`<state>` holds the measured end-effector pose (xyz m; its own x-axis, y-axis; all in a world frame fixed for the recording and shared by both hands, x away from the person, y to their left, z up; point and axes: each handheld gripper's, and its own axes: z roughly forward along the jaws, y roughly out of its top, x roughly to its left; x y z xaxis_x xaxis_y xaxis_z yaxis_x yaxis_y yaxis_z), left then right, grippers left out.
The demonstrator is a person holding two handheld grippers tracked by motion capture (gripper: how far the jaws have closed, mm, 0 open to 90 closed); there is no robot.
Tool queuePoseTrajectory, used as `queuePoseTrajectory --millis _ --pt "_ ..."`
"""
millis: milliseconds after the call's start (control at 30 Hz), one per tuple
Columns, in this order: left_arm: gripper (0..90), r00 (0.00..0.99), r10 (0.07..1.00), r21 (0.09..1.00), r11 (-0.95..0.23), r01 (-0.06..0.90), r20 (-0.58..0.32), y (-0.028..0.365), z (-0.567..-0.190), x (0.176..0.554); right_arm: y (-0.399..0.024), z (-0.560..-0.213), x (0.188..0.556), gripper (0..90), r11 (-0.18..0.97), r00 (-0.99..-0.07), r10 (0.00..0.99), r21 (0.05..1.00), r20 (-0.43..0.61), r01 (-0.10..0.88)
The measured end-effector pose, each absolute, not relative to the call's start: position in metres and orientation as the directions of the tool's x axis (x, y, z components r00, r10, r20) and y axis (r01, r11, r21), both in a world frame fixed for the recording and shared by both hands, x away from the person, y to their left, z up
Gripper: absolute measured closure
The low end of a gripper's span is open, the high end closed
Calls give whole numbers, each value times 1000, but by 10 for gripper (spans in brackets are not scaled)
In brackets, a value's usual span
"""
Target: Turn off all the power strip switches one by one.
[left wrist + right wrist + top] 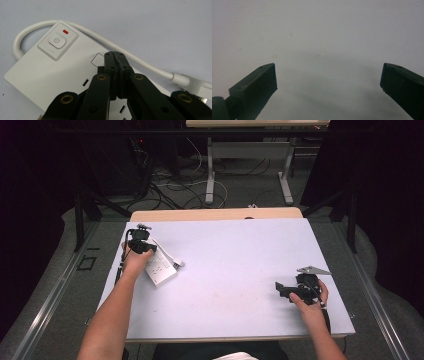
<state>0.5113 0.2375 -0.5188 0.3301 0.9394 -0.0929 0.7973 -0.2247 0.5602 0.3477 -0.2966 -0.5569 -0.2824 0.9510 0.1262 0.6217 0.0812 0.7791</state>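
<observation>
Near the left edge of the table [225,270], somewhat toward its far left corner, lies a white power strip [160,268], set askew to the edges with its cord [170,255] looping round its far side toward the middle of the table. The left gripper [141,245] stands over it, tips down, jaws pressed fully together with nothing between them. In the left gripper view the closed left gripper [115,53] ends just above the strip's face [50,72], beside a small square marking [97,60] and short of the power button [57,41], whose red lamp [65,31] shows. Shut jaws make one narrow tip, which looks suited to prodding a switch rather than grasping; whether they touch the plastic I cannot tell.

Toward the near right corner, well apart from the strip, the right gripper [285,290] rests low in the person's hand, pointing left. The right gripper view shows its jaws spread wide over bare table [317,37], holding nothing, probably kept out of the way.
</observation>
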Motion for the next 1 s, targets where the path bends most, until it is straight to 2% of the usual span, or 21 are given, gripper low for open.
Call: queuePoseTrajectory --millis 533,700,1000 --pt "898 338 938 568 -235 789 -82 238 -520 511 -296 -557 348 6 82 -286 950 778 128 623" --pt "900 335 936 570 -215 793 -112 238 -522 510 -296 -557 348 6 93 -293 948 779 121 620" --pt "900 334 938 578 -222 785 -94 237 -523 509 -296 -557 348 6 91 -292 949 781 121 618"
